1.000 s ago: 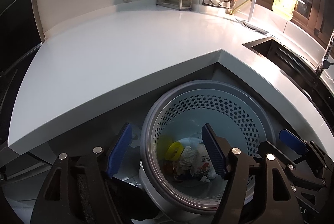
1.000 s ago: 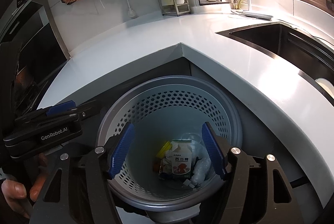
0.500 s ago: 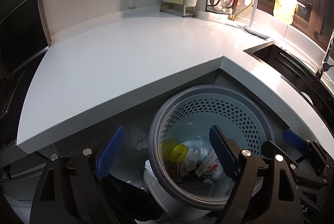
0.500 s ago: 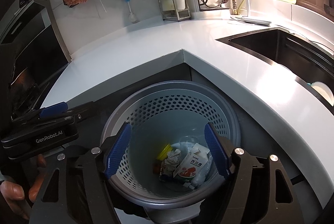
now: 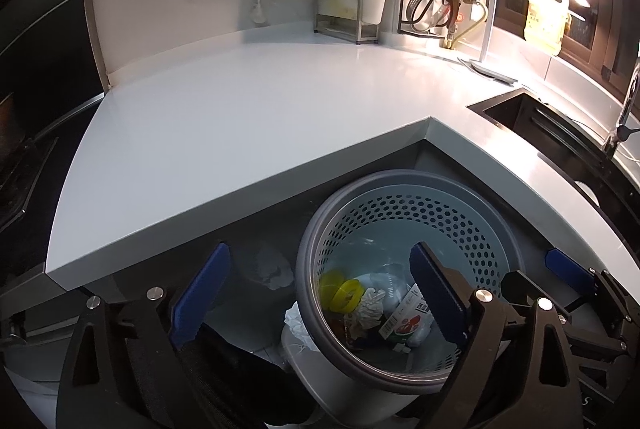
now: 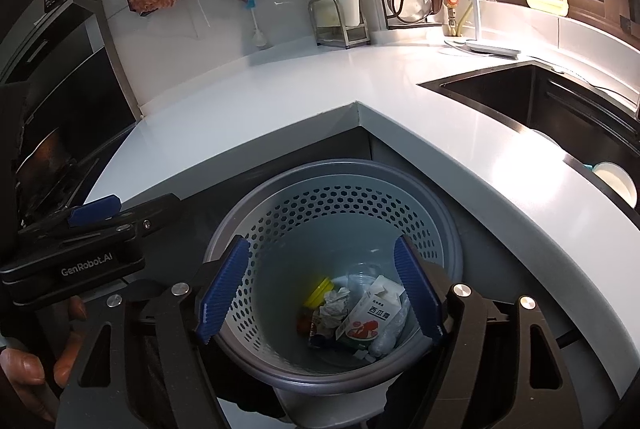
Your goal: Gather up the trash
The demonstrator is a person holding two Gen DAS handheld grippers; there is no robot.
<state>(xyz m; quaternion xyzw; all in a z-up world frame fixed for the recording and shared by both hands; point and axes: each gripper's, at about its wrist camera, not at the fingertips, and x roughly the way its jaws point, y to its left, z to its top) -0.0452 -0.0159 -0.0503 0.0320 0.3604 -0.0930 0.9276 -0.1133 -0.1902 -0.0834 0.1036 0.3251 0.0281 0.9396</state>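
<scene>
Trash looks collected: red-and-white paper drink carton [image 6: 370,317], crumpled white paper wad [image 6: 335,303], yellow plastic lid [image 6: 319,288] and clear plastic cup [image 6: 362,275] all sit at the bottom of the grey perforated plastic bin [image 6: 344,207]. White counter [image 5: 248,117] shows no litter. Left claw [image 5: 316,299] and right claw [image 6: 320,299] have just been opening, now both wide, nothing between the jaws. Possibly left: white scrap [image 5: 274,269] on the floor beside the bin.
</scene>
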